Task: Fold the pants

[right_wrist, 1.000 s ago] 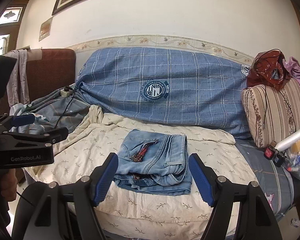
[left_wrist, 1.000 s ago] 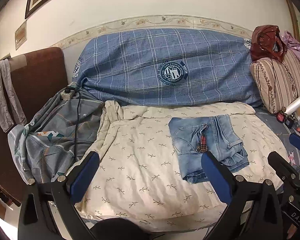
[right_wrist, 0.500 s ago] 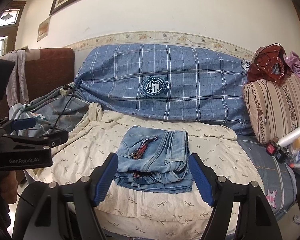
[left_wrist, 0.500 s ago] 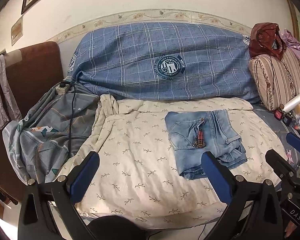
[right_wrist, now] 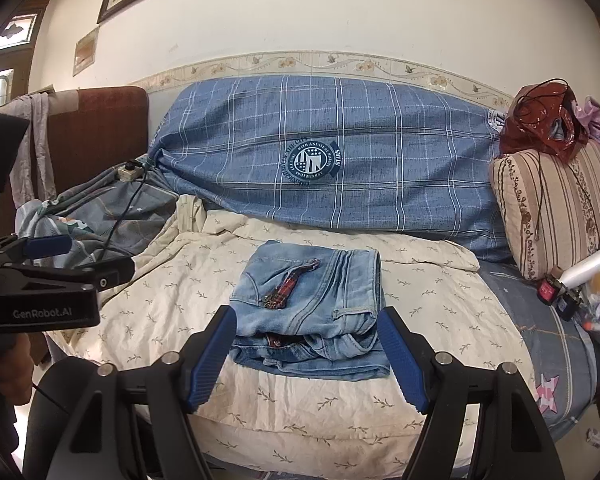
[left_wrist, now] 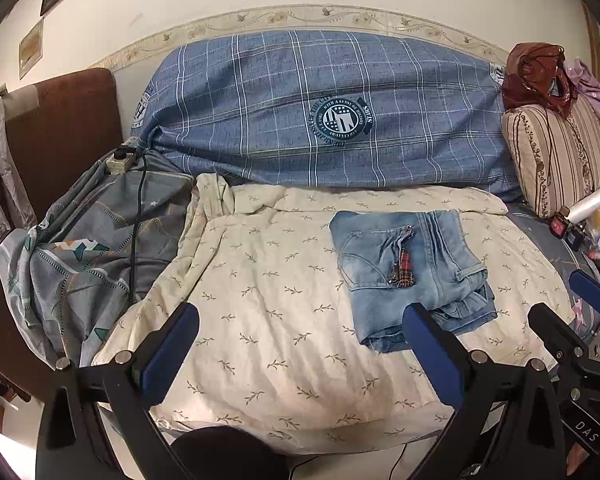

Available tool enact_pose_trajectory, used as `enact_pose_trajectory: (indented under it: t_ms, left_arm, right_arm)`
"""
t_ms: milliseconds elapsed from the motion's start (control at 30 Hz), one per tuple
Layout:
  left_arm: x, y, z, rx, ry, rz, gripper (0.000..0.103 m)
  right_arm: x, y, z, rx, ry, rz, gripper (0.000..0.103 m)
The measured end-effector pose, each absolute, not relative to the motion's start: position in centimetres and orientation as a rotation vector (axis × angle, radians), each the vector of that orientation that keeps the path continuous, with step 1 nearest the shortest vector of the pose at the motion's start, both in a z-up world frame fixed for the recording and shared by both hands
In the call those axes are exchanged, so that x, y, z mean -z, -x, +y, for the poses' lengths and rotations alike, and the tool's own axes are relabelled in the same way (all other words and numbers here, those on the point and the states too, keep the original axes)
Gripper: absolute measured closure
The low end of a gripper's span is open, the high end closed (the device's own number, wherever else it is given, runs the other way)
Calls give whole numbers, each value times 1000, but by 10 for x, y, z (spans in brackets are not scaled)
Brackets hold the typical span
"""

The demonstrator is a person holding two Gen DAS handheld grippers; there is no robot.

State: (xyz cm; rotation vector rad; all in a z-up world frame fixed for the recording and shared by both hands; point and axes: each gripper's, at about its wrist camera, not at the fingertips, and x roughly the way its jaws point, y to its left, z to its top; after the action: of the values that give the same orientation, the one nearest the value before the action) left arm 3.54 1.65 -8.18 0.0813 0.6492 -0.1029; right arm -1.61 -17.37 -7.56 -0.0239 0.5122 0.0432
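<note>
Light blue denim pants lie folded into a compact stack on the cream leaf-print sheet of the sofa. A red plaid strip shows at a pocket. They also show in the right wrist view. My left gripper is open and empty, held back from the sofa's front edge, with the pants up and to the right of it. My right gripper is open and empty, just in front of the stack, apart from it.
A blue plaid cover drapes the sofa back. A grey patterned blanket with a power strip and black cable lies left. A striped cushion and clutter sit right. The left gripper shows at left in the right view.
Both grippers have drawn slightly nearer and lower toward the sofa; the pants sit a little lower in both views. The pants have not moved. Both grippers stay open.
</note>
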Motion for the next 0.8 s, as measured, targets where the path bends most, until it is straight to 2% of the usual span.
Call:
enact_pose_trajectory:
  t_ms: [800]
  left_arm:
    - [107, -53, 23, 108, -74, 708, 2]
  right_arm:
    - [95, -1, -166, -48, 42, 564, 27]
